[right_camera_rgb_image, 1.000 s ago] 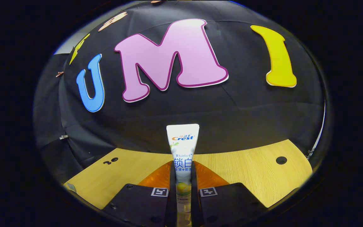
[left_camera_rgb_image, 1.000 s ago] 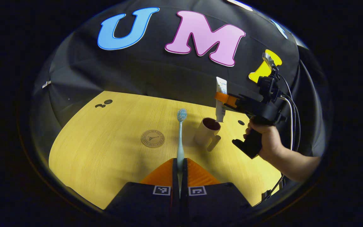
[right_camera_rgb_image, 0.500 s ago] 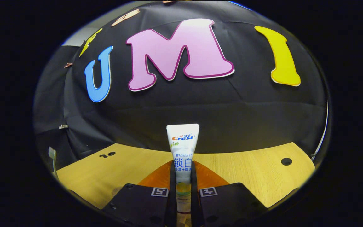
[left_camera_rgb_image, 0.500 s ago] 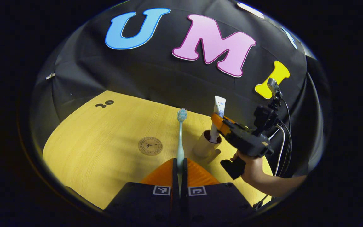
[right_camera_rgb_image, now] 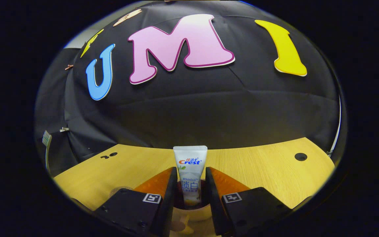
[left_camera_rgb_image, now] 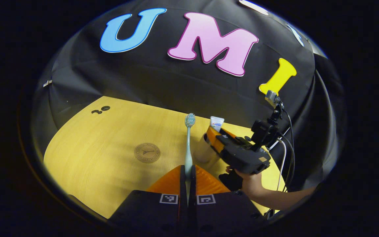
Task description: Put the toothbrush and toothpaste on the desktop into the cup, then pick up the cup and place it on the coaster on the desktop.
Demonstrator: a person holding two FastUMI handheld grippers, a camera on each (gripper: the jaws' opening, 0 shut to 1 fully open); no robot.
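cup (left_camera_rgb_image: 202,152): mostly hidden by right gripper (left_camera_rgb_image: 214,138) | toothpaste (right_camera_rgb_image: 189,169): base hidden inside cup

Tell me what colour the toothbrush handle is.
Pale blue; the toothbrush shows best in the left gripper view.

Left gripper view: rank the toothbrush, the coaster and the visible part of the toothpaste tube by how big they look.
1. Toothbrush, the longest, though it is held nearest the camera, which inflates it.
2. Coaster, a flat round disc on the desk.
3. Toothpaste tube, with just its top end showing above the right gripper.
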